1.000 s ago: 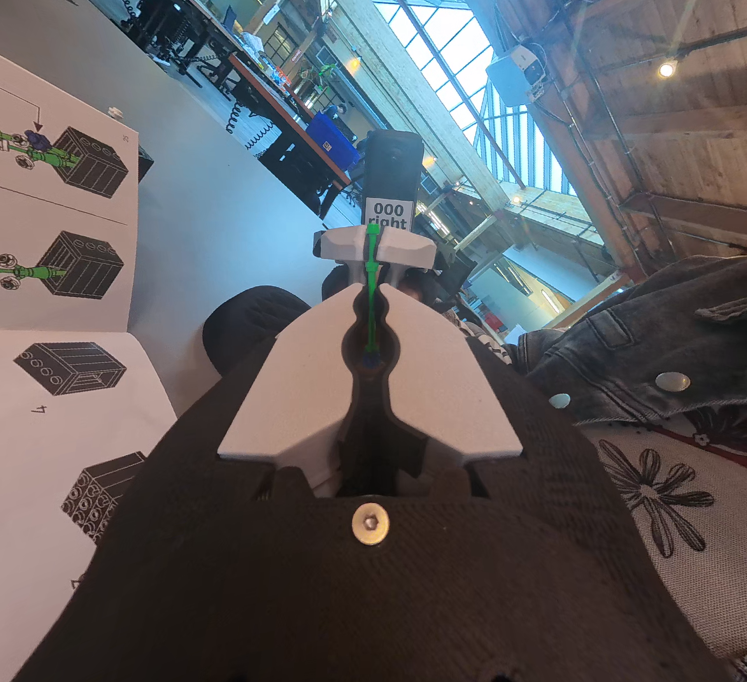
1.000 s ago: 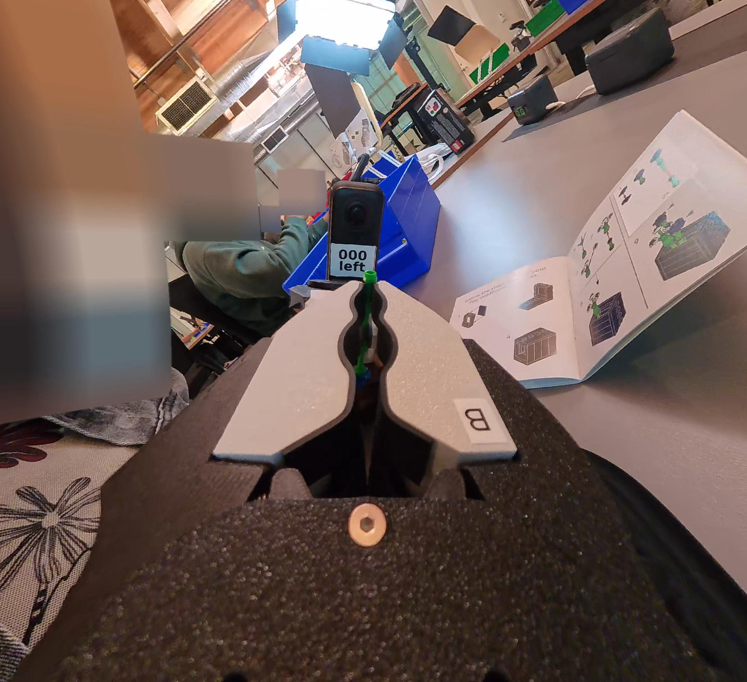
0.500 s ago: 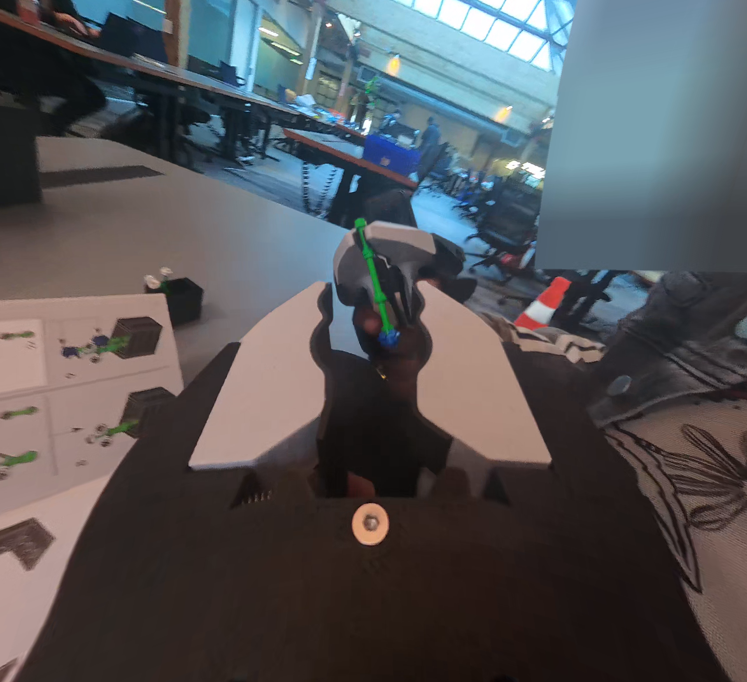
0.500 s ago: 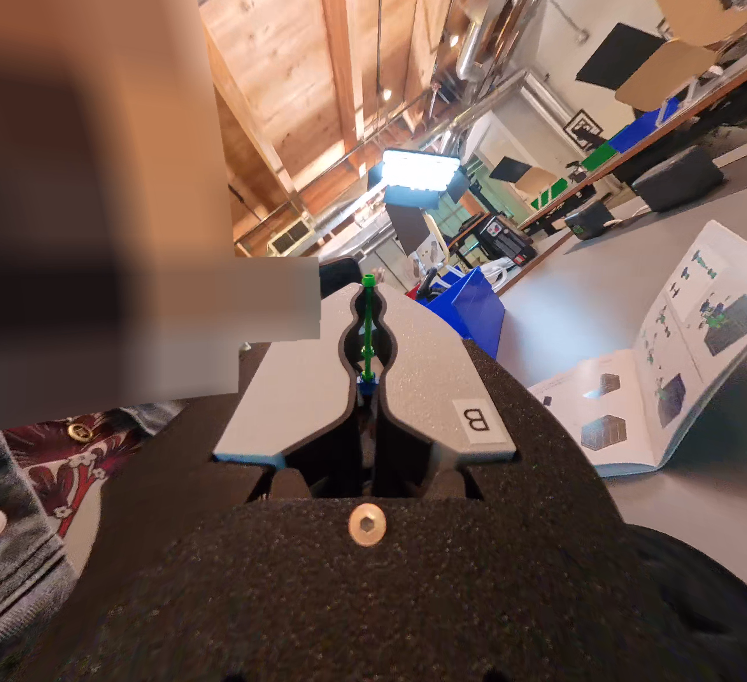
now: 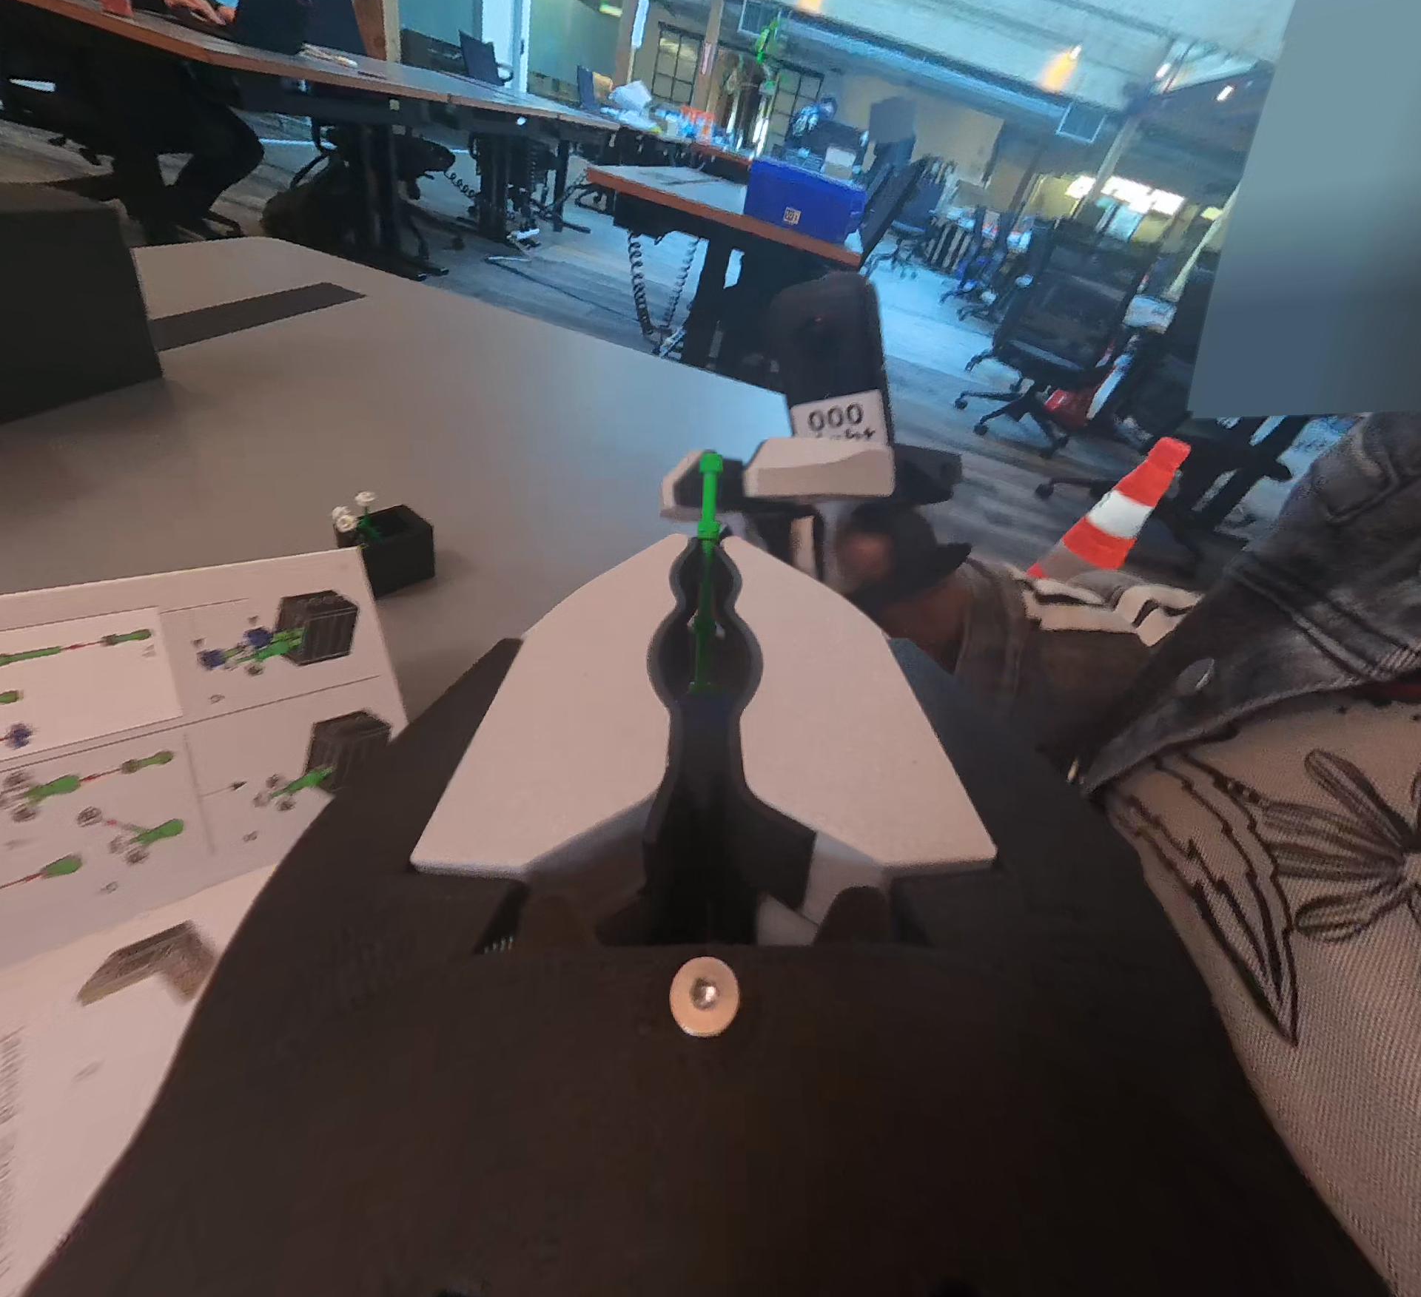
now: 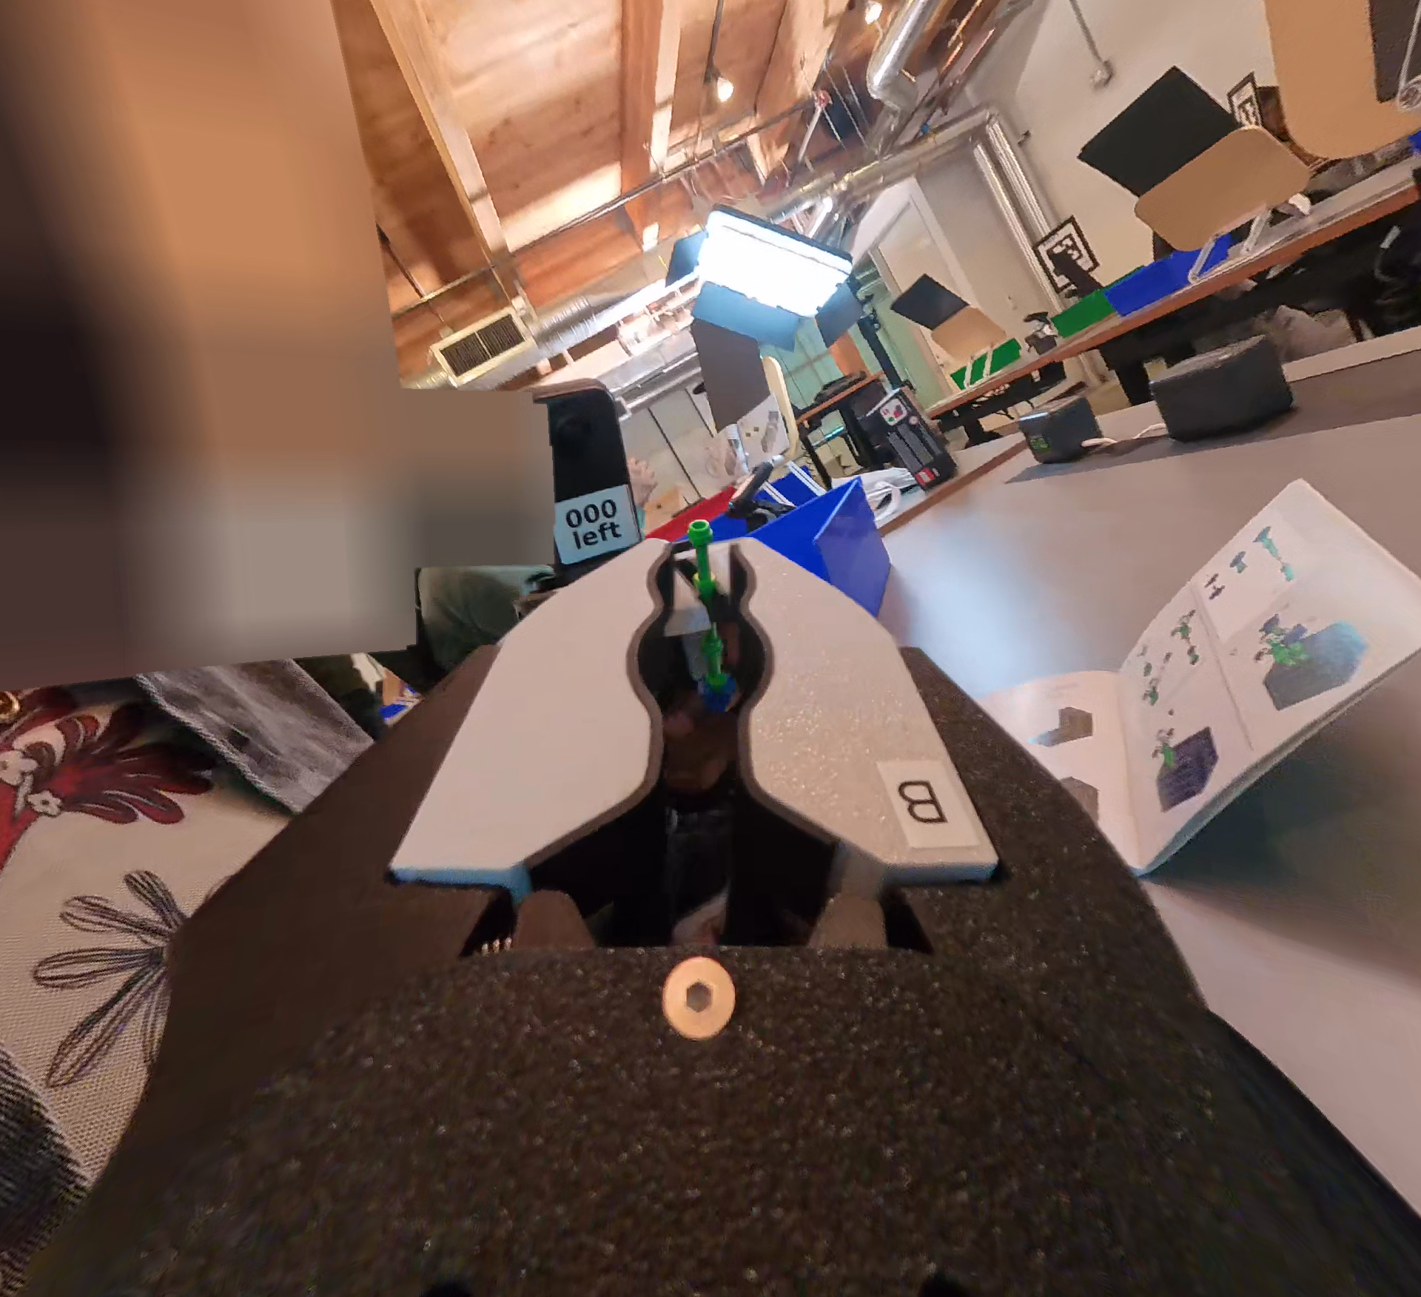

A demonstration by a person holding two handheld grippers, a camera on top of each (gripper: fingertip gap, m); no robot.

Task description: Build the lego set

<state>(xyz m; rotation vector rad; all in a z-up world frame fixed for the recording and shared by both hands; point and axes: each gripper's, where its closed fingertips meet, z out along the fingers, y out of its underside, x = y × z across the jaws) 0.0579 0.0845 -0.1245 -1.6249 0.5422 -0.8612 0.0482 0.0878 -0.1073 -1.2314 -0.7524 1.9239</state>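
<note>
Around the open booklet the grey surface lies bare behind and to its right. Only a small black block with white flowers stands just past the booklet's far corner. A dark box sits well behind the booklet.

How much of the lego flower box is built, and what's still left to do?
Done: the small black box has white flowers planted in it. In hand: a green stem with a blue piece at its end sits between the left gripper and right gripper; which jaws grip it is unclear. Left: that stem is not in the box yet.
</note>
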